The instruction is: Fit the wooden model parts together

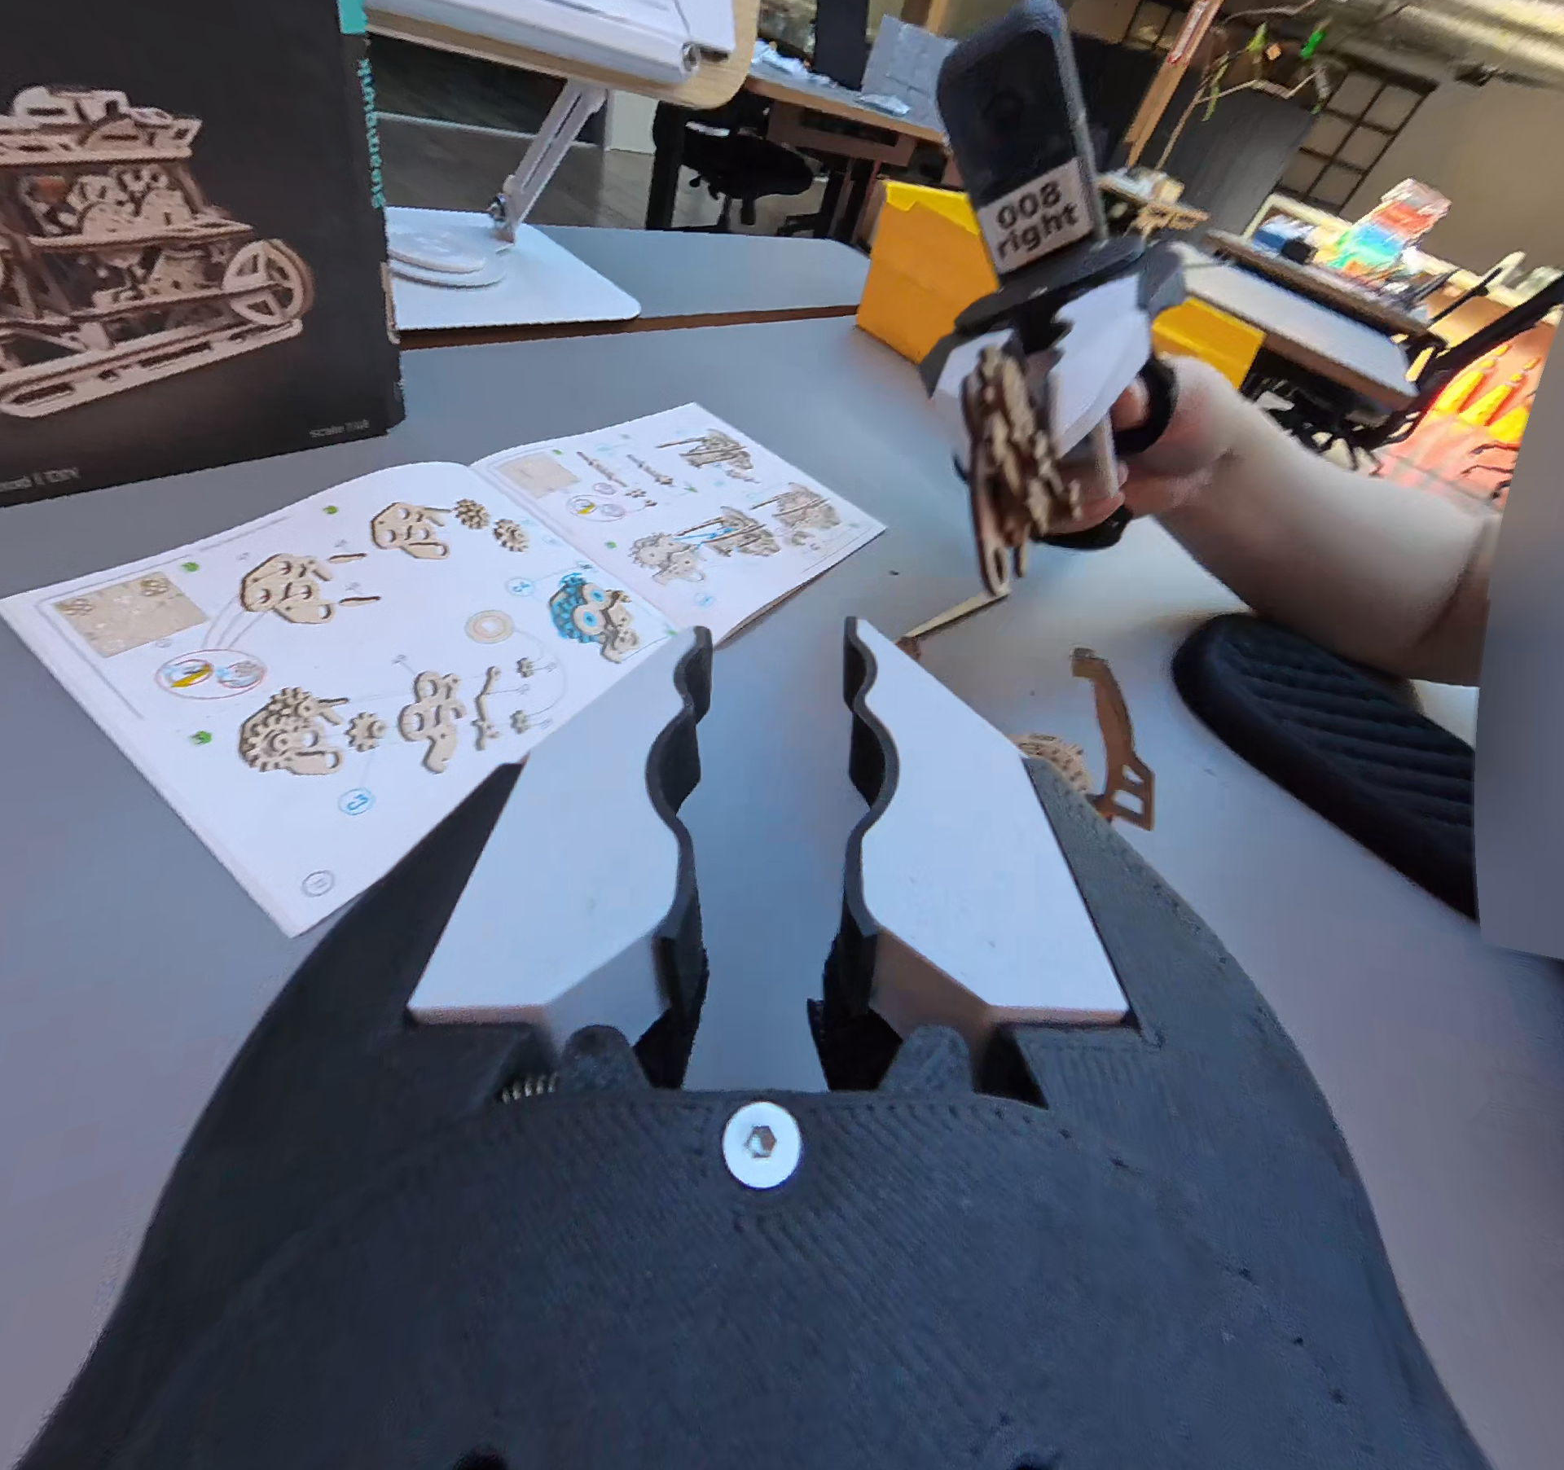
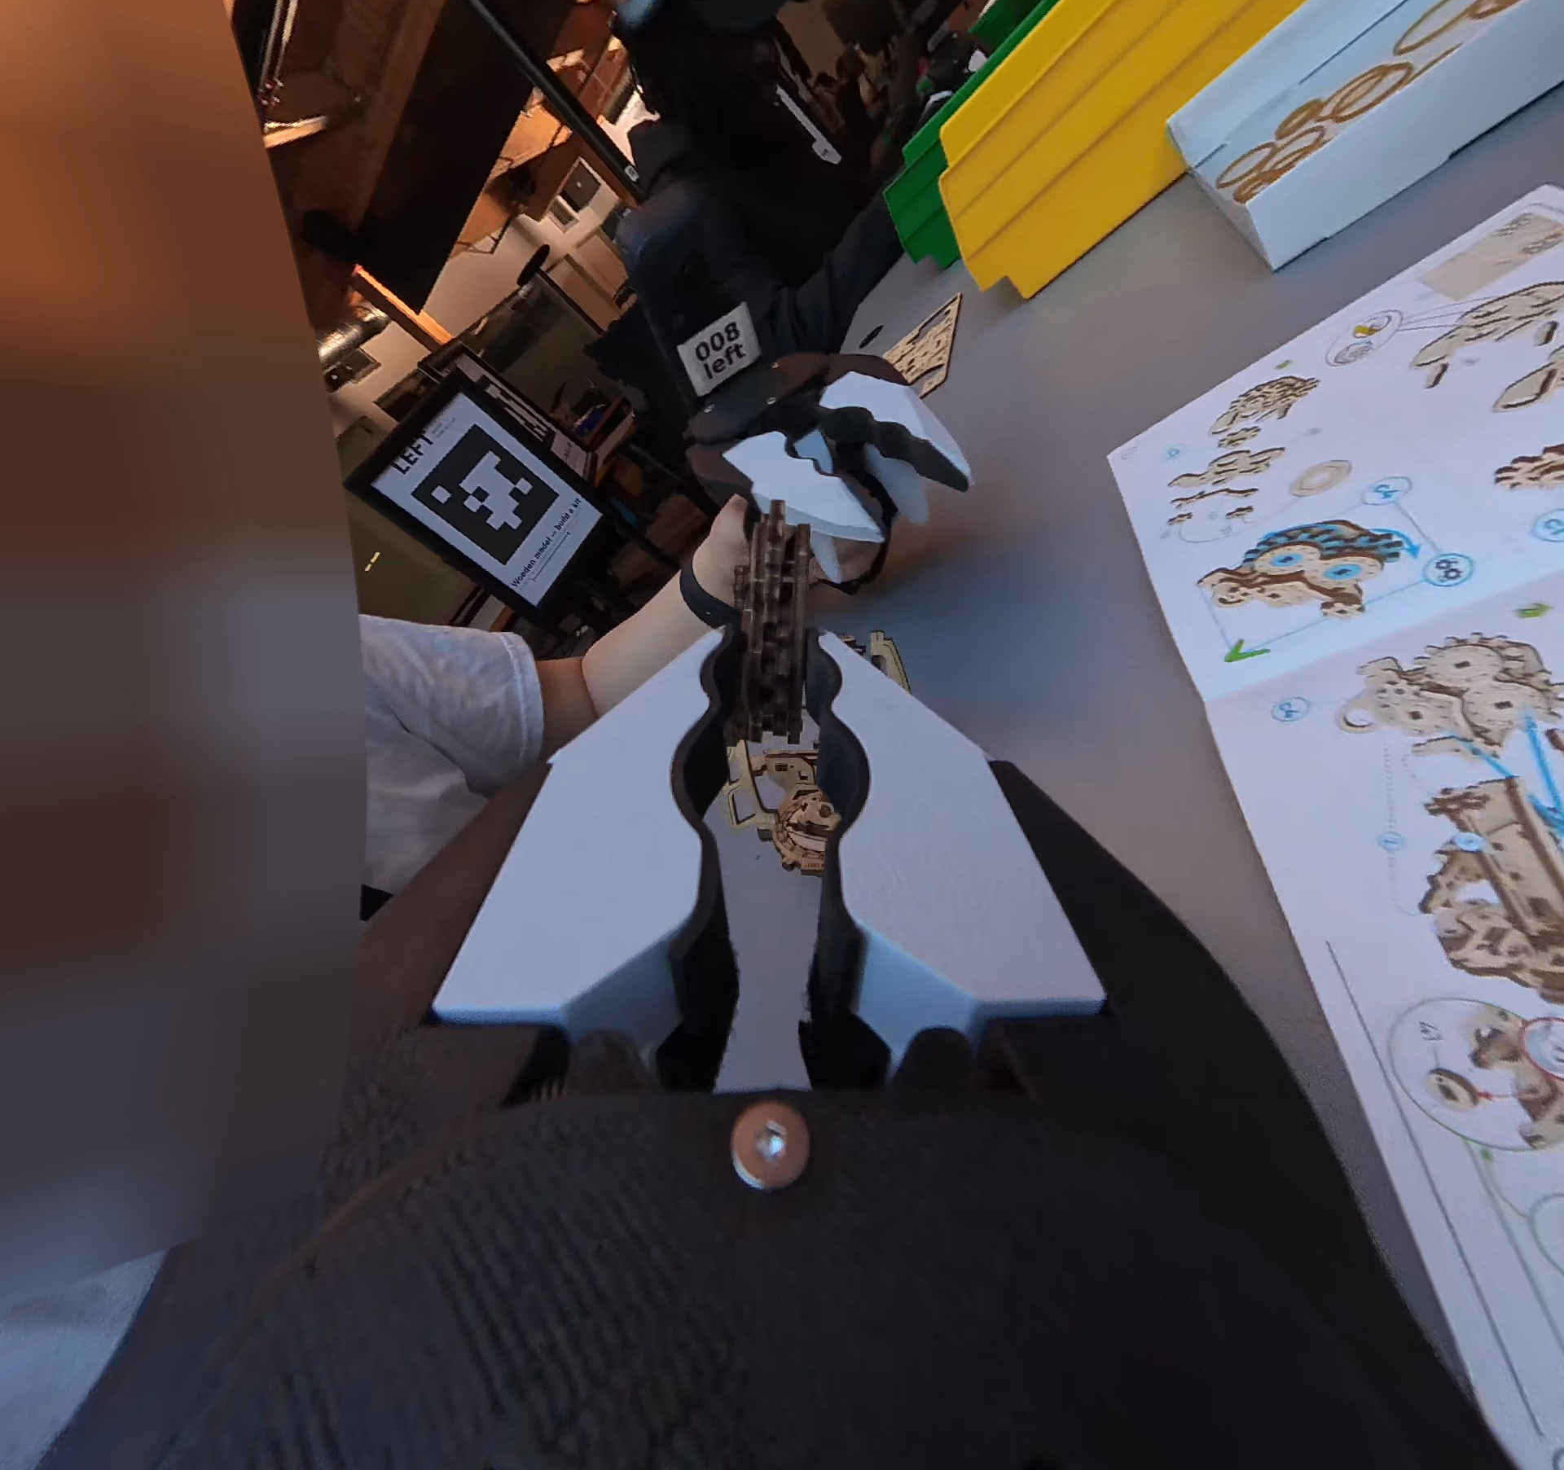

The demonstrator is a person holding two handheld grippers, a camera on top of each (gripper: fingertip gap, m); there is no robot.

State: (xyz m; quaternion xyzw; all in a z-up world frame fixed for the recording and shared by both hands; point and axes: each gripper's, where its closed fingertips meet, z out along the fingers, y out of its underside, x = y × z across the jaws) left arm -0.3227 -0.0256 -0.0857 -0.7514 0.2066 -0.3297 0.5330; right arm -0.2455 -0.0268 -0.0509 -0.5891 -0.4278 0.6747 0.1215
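Observation:
My right gripper (image 2: pixel 770 642) is shut on a flat wooden gear assembly (image 2: pixel 772 625), held edge-on above the grey table. In the left wrist view that gripper (image 1: pixel 1028 380) hangs at the upper right with the wooden assembly (image 1: pixel 1011 456) pointing down. My left gripper (image 1: pixel 777 642) is open and empty, low over the table beside the open instruction booklet (image 1: pixel 406 651). In the right wrist view the left gripper (image 2: pixel 855 448) shows open just beyond the assembly. Loose wooden parts lie on the table: a thin curved piece (image 1: pixel 1117 744) and a gear piece (image 2: pixel 800 829).
A dark model box (image 1: pixel 169 185) stands at the back left. A white stand with papers (image 1: pixel 508 262) is behind the booklet. A yellow bin (image 1: pixel 922 279) sits at the table's far edge. A black wrist pad (image 1: pixel 1320 744) lies at the right. A white box (image 2: pixel 1354 101) lies beside yellow trays (image 2: pixel 1100 126). The gap from one gripper's tips to the other's is roughly 9 cm. Both grippers' tips are roughly 10 cm from the gear piece (image 2: pixel 800 829).

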